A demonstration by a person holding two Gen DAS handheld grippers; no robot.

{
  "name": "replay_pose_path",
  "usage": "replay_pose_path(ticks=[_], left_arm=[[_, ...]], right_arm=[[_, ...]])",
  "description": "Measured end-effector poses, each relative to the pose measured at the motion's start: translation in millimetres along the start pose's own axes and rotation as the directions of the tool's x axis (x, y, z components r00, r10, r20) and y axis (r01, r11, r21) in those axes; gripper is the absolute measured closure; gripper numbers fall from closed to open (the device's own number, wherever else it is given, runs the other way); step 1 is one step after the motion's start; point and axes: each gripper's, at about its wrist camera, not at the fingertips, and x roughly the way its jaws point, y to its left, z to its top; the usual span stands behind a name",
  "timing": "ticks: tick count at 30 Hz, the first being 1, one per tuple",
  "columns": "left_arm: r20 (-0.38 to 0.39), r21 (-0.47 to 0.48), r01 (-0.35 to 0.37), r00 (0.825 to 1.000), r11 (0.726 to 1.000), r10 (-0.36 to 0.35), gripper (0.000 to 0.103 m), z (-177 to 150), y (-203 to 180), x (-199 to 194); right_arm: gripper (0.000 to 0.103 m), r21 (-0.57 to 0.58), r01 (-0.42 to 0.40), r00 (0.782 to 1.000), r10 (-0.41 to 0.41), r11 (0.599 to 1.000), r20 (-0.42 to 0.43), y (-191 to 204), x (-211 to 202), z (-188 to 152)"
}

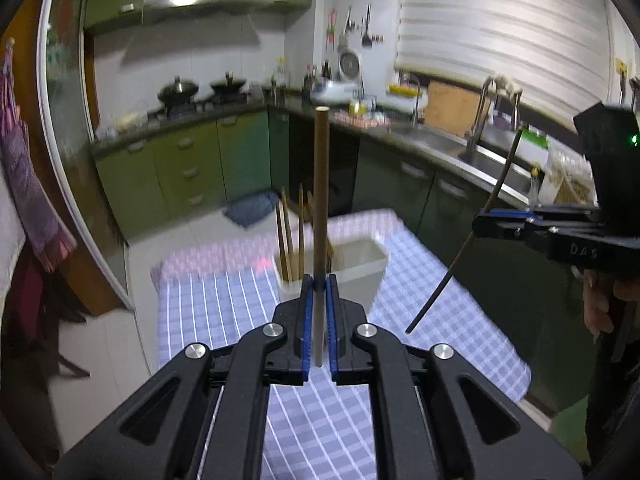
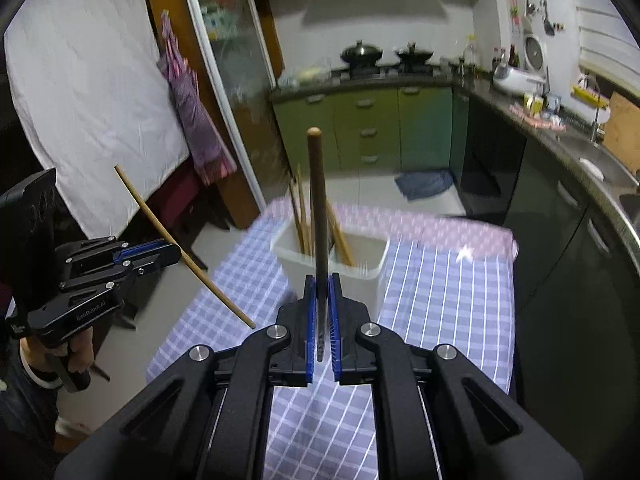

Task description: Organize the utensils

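Observation:
My left gripper (image 1: pixel 319 280) is shut on a light wooden chopstick (image 1: pixel 321 200) that stands upright between its blue pads, above the table. Just beyond it stands a white rectangular container (image 1: pixel 372 280) with several wooden chopsticks leaning in its left end. My right gripper (image 2: pixel 322 278) is shut on a dark chopstick (image 2: pixel 318 208), also upright, in front of the same container (image 2: pixel 360 284). Each view shows the other tool off to the side: the right gripper (image 1: pixel 478 226) with its slanted dark chopstick (image 1: pixel 452 272), and the left gripper (image 2: pixel 176 254) with its slanted light chopstick (image 2: pixel 192 268).
A blue-and-white checked cloth (image 1: pixel 440 340) covers the small table, with a pink band at its far edge. Green cabinets and a dark counter (image 1: pixel 420 136) run behind and to the right, with a sink (image 1: pixel 492 160). A blue rag (image 2: pixel 424 184) lies on the floor.

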Motion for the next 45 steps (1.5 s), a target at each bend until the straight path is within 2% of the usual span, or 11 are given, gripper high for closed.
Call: replay_pose_path(ticks=[6, 12, 18, 29, 33, 35, 39, 40, 42, 44, 45], left_arm=[[0.124, -0.001, -0.005, 0.992, 1.000, 0.005, 0.097, 51.3, -0.6, -1.0], [0.142, 0.003, -0.043, 0.989, 0.999, 0.042, 0.097, 67.7, 0.0, 37.2], [0.076, -0.029, -0.041, 0.996, 0.999, 0.043, 0.097, 55.0, 9.6, 90.9], [0.015, -0.036, -0.064, 0.998, 0.997, 0.064, 0.096, 12.7, 19.0, 141.1], [0.032, -0.070, -0.061, 0.997, 0.996, 0.064, 0.072, 1.5, 27.2, 137.7], [0.068, -0.072, -0.075, 0.994, 0.995, 0.080, 0.067, -1.8, 30.4, 126.0], [0.141, -0.110, -0.061, 0.987, 0.992, 0.077, 0.038, -13.7, 32.4, 86.8], [0.159, -0.112, -0.067, 0.984, 0.991, 0.084, 0.035, -19.4, 31.0, 75.6], [0.194, -0.108, -0.088, 0.975, 0.990, 0.108, 0.010, -36.0, 25.6, 54.9], [0.229, -0.102, -0.102, 0.966, 0.990, 0.123, 0.007, -61.3, 16.1, 33.3], [0.238, -0.101, -0.111, 0.962, 0.989, 0.132, 0.007, -78.1, 10.1, 22.4]], right_arm=[[0.096, 0.011, 0.036, 0.992, -0.037, 0.999, 0.121, -6.5, -13.1, 48.7], [0.096, 0.044, 0.056, 0.993, -0.060, 0.997, 0.099, -25.4, 25.9, 70.4], [0.096, 0.051, 0.055, 0.998, -0.055, 0.997, 0.011, -37.5, 84.8, 54.5], [0.096, 0.036, 0.059, 0.995, -0.056, 0.998, -0.079, -40.6, 141.0, 18.9], [0.093, 0.030, 0.065, 0.995, -0.063, 0.997, -0.079, -37.3, 143.6, 10.1], [0.085, 0.025, 0.067, 0.997, -0.066, 0.997, -0.048, -34.2, 130.3, 7.9], [0.070, 0.013, 0.083, 0.995, -0.083, 0.996, 0.046, -20.9, 84.3, -8.4], [0.062, 0.018, 0.084, 0.994, -0.085, 0.996, 0.071, -18.5, 70.8, -19.1], [0.045, 0.034, 0.087, 0.989, -0.090, 0.996, 0.113, -16.7, 48.4, -43.5], [0.017, 0.065, 0.104, 0.979, -0.114, 0.992, 0.167, -16.6, 26.7, -80.1], [0.014, 0.076, 0.116, 0.974, -0.128, 0.990, 0.185, -14.8, 19.5, -93.1]])
